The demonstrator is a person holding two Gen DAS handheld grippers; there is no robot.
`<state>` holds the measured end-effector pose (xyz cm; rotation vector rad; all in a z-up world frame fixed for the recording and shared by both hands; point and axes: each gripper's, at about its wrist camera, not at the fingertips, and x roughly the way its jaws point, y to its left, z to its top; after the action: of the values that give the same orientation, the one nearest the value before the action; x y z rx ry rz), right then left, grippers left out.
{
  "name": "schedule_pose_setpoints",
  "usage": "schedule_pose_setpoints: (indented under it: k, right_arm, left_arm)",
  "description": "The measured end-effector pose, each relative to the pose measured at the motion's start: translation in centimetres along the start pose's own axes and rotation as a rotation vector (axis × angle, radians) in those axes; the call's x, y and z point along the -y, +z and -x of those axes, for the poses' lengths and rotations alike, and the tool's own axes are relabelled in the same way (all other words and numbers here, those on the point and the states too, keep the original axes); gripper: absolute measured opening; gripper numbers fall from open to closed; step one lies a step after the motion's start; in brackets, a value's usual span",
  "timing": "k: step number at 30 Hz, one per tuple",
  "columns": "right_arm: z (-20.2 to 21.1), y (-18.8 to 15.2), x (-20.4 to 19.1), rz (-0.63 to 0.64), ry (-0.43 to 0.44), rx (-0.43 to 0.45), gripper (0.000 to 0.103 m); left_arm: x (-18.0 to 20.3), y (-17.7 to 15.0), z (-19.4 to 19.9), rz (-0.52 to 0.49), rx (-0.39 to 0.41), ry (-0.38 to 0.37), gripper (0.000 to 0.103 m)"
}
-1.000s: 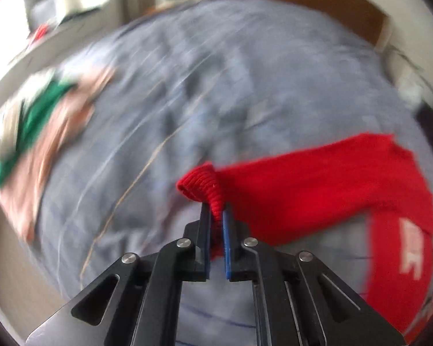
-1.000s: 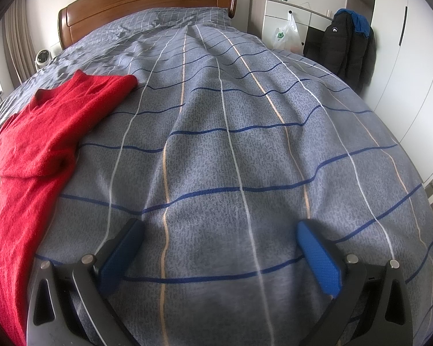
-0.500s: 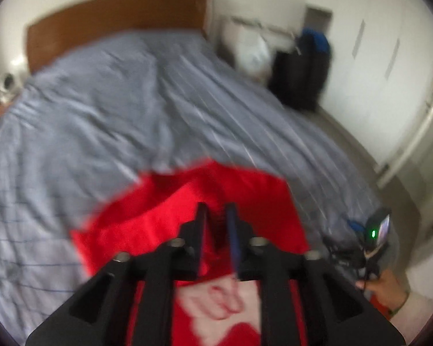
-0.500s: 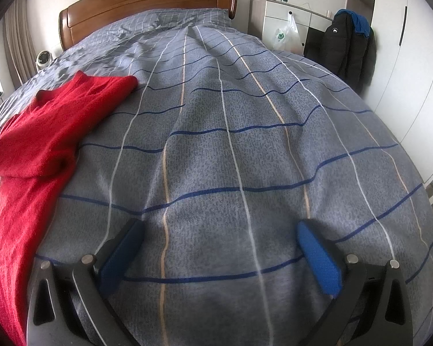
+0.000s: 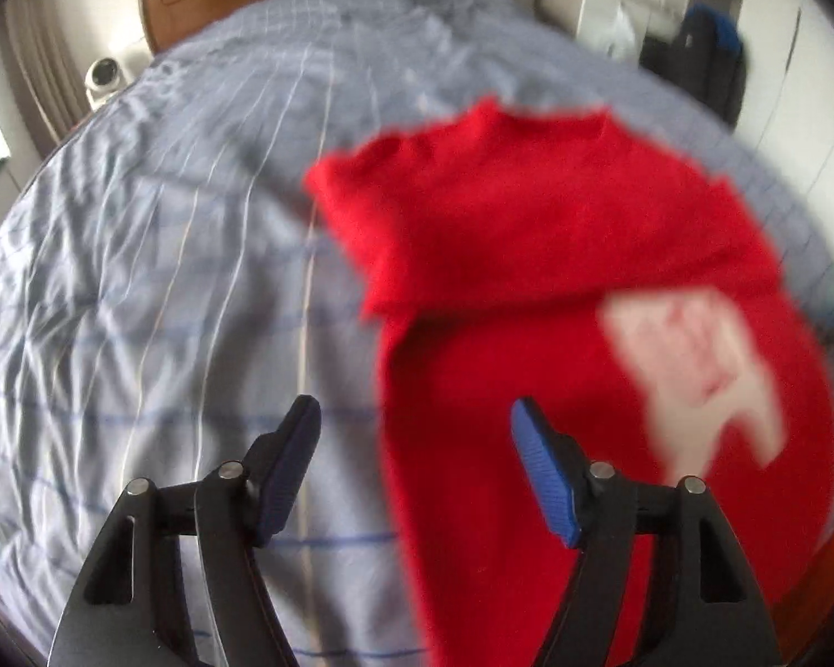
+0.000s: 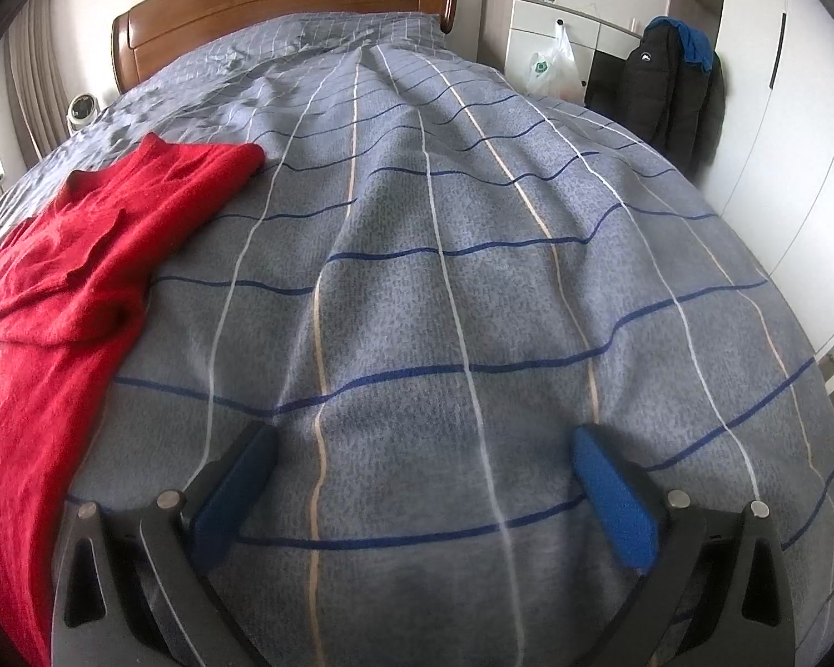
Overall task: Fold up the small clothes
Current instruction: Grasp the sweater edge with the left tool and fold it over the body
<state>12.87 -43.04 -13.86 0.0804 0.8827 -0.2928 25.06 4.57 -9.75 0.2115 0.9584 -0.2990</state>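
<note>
A small red knit sweater (image 5: 528, 255) with a pale front print (image 5: 695, 361) lies on the grey checked bedspread (image 5: 167, 278), one sleeve folded across its chest. My left gripper (image 5: 414, 417) is open and empty above the sweater's left edge. The left wrist view is blurred. In the right wrist view the sweater (image 6: 83, 255) lies at the far left. My right gripper (image 6: 425, 444) is open and empty over bare bedspread (image 6: 445, 305), well right of the sweater.
A wooden headboard (image 6: 283, 0) stands at the bed's far end. A white cabinet with a plastic bag (image 6: 550, 66) and a dark jacket (image 6: 673, 89) stand at the right. A small white fan (image 6: 80, 108) sits left of the bed.
My left gripper let go of the red sleeve, opened and swung back; the sleeve now lies folded across the sweater. The right gripper has not moved.
</note>
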Motion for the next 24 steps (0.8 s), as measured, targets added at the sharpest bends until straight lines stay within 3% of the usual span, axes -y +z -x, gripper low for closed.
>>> schedule_pose_setpoints:
  k: [3,5,6,7,8,11,18,20,21,22,24]
  right_arm:
    - [0.1,-0.1,0.2,-0.007,0.016,0.001,0.103]
    - [0.1,-0.1,0.3,-0.008,0.017,0.002,0.103]
    - [0.1,-0.2,0.2,-0.005,0.012,0.003,0.103]
    - [0.2,-0.2,0.1,-0.003,0.009,0.004,0.103]
    - [0.1,-0.2,0.1,-0.001,0.006,0.006,0.103]
    - [0.1,-0.2,0.1,-0.004,0.011,0.009,0.103]
    - [0.1,-0.4,0.1,-0.009,0.015,0.012,0.103]
    - [0.2,-0.4,0.2,-0.011,0.018,0.013,0.103]
    - [0.2,-0.4,0.2,-0.014,0.021,0.014,0.103]
    - [0.2,-0.4,0.3,-0.018,0.029,0.015,0.103]
    - [0.4,-0.5,0.7,-0.028,0.053,0.015,0.103]
  left_arm:
    - [0.2,0.1,-0.8,0.013,0.055,0.039,0.071]
    - [-0.6,1.1,-1.3,0.093,0.119,0.071,0.064]
    - [-0.9,1.4,-1.6,0.123,0.136,0.079,0.05]
    - [-1.5,1.5,-2.2,0.165,0.14,0.075,0.015]
    - [-1.9,1.1,-2.6,0.195,0.128,0.06,0.003]
    - [-3.2,-0.3,-2.8,0.288,0.15,0.02,0.002]
    - [-2.9,-0.9,-2.4,0.271,0.139,0.026,0.009]
    - [-3.0,-1.7,-1.3,0.264,0.13,0.02,0.031]
    - [-2.9,-2.6,-0.3,0.26,0.127,0.027,0.055]
    - [-3.0,-3.4,0.6,0.258,0.13,0.028,0.068]
    - [-3.4,-5.5,2.7,0.253,0.126,0.008,0.069]
